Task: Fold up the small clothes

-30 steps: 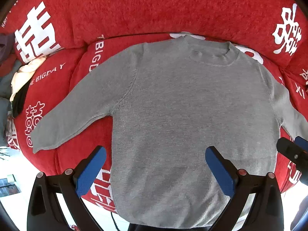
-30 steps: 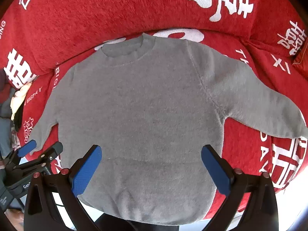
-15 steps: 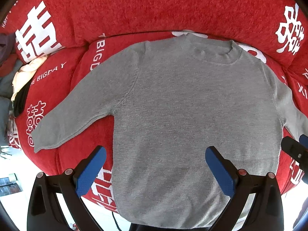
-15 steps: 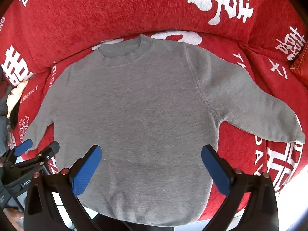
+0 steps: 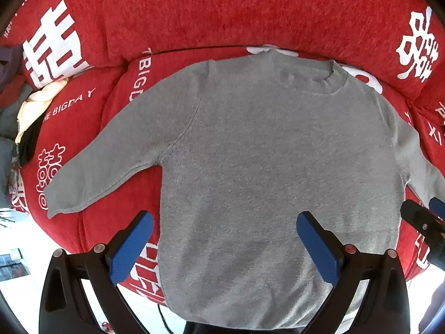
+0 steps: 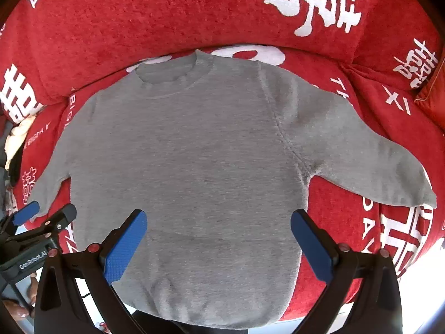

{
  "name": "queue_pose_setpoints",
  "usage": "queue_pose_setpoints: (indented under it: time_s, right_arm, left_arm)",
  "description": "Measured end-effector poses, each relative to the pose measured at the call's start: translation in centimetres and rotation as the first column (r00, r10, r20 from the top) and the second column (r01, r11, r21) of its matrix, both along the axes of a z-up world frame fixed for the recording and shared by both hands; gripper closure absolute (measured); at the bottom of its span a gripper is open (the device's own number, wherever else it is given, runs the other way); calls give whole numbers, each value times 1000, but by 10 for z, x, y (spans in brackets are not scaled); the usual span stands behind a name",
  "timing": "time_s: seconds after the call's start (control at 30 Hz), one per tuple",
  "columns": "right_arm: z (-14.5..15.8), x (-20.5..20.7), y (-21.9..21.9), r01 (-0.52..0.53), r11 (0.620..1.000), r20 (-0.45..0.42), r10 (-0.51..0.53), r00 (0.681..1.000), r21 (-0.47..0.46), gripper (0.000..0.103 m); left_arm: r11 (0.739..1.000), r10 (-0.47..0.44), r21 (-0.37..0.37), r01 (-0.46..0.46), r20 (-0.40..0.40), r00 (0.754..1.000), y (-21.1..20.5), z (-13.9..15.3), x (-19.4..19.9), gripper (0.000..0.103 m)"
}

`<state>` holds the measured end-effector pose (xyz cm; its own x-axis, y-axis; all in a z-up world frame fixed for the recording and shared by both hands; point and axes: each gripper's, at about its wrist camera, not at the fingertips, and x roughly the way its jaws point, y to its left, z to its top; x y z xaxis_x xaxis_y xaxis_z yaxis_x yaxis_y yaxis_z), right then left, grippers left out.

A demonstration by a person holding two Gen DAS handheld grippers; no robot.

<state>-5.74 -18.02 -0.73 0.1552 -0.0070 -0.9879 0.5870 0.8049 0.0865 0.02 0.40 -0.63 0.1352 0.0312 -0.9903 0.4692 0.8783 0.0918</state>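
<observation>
Red sofa cushions (image 5: pixel 222 14) with big white letters fill the back of both views. On the seat lies a small gray sweater (image 5: pixel 264 161), spread flat with its front up and its neck hole (image 5: pixel 306 72) near the back cushion. Both sleeves stick out to the sides. One sleeve (image 5: pixel 105 167) lies toward the left side of the sofa, and the other sleeve (image 6: pixel 361 153) lies toward the right side. The bottom edge of the sweater hangs a little over the front of the seat.

The left gripper (image 5: pixel 224 228) hangs above the lower part of the sweater. Its two blue fingers (image 5: pixel 130 247) are wide apart and hold nothing. The right gripper (image 6: pixel 218 226) is also above the lower part of the sweater, with its blue fingers (image 6: pixel 311 247) spread wide and nothing between them. Neither one touches the cloth.

At the far left end of the sofa sits a small pile of other clothes (image 5: pixel 33 105), cream and dark colored. It is well apart from the sweater.
</observation>
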Motion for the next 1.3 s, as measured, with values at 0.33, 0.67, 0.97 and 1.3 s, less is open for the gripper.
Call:
queue_pose_setpoints:
  time_s: [0.33,0.67,0.97,1.3]
  right_arm:
    - [-1,-3,-3,-16,999,-10,15,1000,-29,0]
    - [-3,0,-3,-36,998,-17,35,999,-48,0]
    - [-3,0,-3,-45,997,-24,43,999,-58,0]
    - [-3,-3,-4,-51,997,-22,50,998,-53,0]
  left_arm:
    - [1000,-8,9,8,-1,1000,-3,0,-3,0]
    - [1000,-3,16,3,-6,1000,-2,-2,-5,0]
    - [1000,0,15,0,3,1000,-1,-1,-8,0]
    - [1000,7,16,-7,11,1000,1,0,-9,0]
